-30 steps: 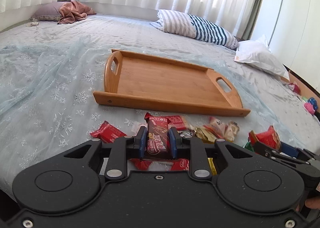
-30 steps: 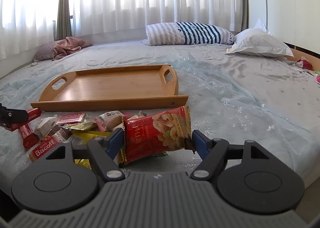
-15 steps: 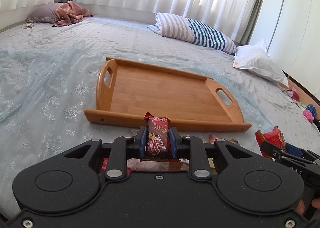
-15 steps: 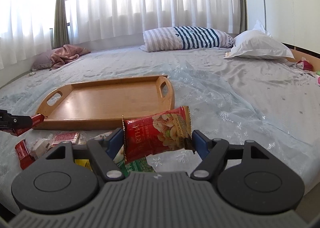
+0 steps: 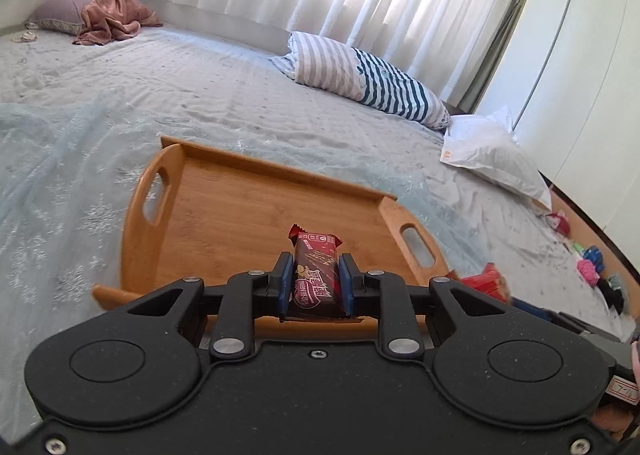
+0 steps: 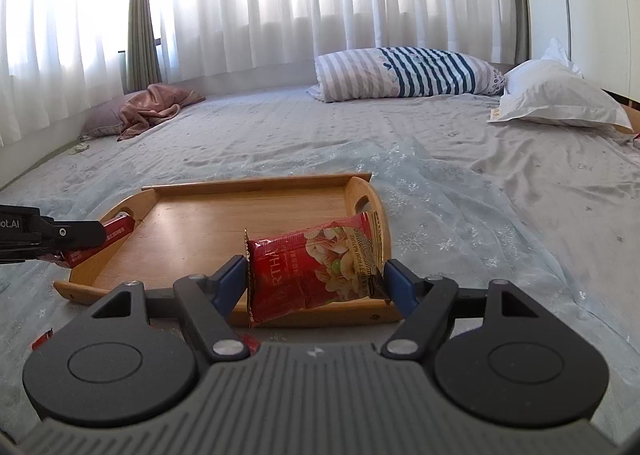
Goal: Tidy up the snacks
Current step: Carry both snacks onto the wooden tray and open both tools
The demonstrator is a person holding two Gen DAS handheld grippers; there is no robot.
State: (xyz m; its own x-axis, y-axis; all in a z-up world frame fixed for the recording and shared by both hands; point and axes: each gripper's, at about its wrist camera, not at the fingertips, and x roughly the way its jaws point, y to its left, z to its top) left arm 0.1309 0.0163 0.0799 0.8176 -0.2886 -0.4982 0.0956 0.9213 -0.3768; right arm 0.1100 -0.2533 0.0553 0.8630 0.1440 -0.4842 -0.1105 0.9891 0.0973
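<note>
A wooden tray (image 5: 224,211) with two handles lies on the bed; it also shows in the right wrist view (image 6: 192,223). My left gripper (image 5: 314,283) is shut on a dark red snack bar (image 5: 316,275) and holds it above the tray's near edge. My right gripper (image 6: 316,279) is shut on a red nut packet (image 6: 316,267) and holds it over the tray's near right side. The left gripper with its bar (image 6: 96,237) shows at the left of the right wrist view, by the tray's left handle.
A striped pillow (image 6: 404,73), a white pillow (image 6: 556,101) and a pink cloth (image 6: 154,105) lie at the far side of the bed. A red packet piece (image 6: 42,337) lies near the front edge. Small toys (image 5: 588,263) lie at the right.
Both grippers have risen and moved forward from the snack pile to over the tray's near edge, each still holding its snack. The pile has dropped out of view below.
</note>
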